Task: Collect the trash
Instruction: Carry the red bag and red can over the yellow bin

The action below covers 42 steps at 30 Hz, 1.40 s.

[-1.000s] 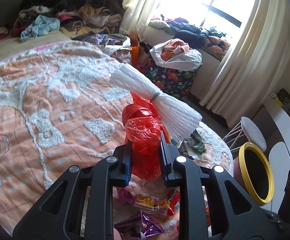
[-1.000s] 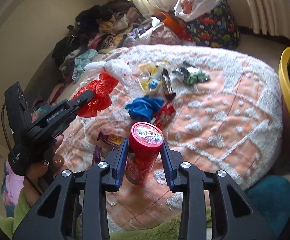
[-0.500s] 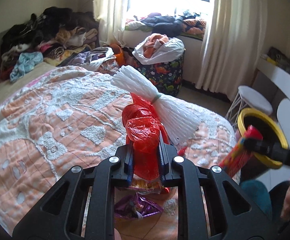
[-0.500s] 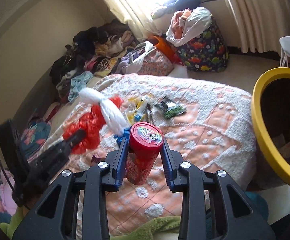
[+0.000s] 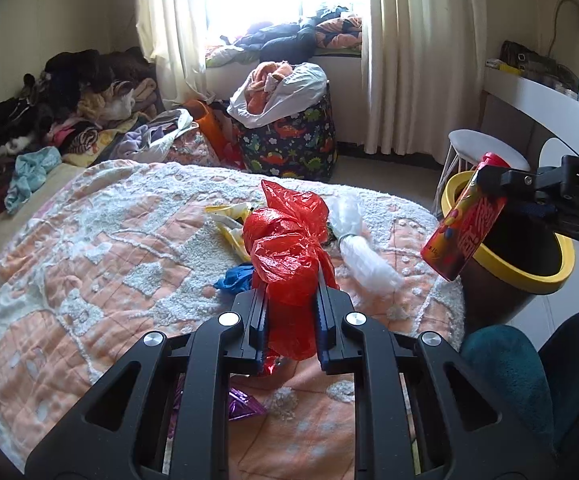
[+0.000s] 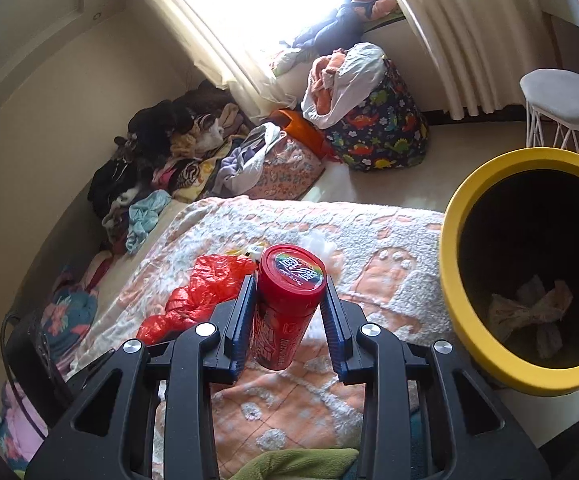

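Note:
My left gripper is shut on a crumpled red plastic bag, held above the bed; the bag also shows in the right wrist view. A white foam net sleeve hangs at the bag's right. My right gripper is shut on a red snack can, which also shows in the left wrist view, tilted beside the bin. The yellow-rimmed dark bin stands at the bed's right edge, with crumpled paper inside.
Wrappers lie on the orange-white bedspread: a yellow one, a blue one, a purple one. A dinosaur-print basket, clothes piles and a white stool stand around.
Both grippers have swung right toward the bin. The red can is now beside the bin's rim. The foam sleeve has dropped from above the red bag to its right side.

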### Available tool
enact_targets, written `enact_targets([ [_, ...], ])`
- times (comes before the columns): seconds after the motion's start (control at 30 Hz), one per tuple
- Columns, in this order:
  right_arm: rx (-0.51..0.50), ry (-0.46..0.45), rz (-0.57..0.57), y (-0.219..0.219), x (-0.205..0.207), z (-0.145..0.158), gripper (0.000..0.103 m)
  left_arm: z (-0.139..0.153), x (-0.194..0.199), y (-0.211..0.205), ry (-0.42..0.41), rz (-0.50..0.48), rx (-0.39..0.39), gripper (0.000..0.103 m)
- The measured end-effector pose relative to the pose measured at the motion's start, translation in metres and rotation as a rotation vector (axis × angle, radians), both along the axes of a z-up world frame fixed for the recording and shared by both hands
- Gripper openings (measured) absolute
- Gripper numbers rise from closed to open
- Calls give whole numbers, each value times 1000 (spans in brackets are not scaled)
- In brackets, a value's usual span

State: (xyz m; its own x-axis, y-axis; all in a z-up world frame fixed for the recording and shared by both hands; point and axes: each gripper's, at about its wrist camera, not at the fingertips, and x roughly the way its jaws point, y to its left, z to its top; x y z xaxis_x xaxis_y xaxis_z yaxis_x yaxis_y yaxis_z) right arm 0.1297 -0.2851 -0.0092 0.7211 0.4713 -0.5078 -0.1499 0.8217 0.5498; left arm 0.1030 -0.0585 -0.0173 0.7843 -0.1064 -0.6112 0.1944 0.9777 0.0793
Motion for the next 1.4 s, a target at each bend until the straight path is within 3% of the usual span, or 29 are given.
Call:
enact_targets([
  [0.27, -4, -28, -79, -30, -2, 4, 31, 15, 1, -23, -34, -43, -38, 12],
  [0.6, -13, -60, -203, -80, -6, 7, 31, 17, 7, -63, -2, -132, -110, 12],
  [1.4, -81, -89, -459, -167, -20, 1, 31, 5, 11, -140, 43, -294, -101, 13],
])
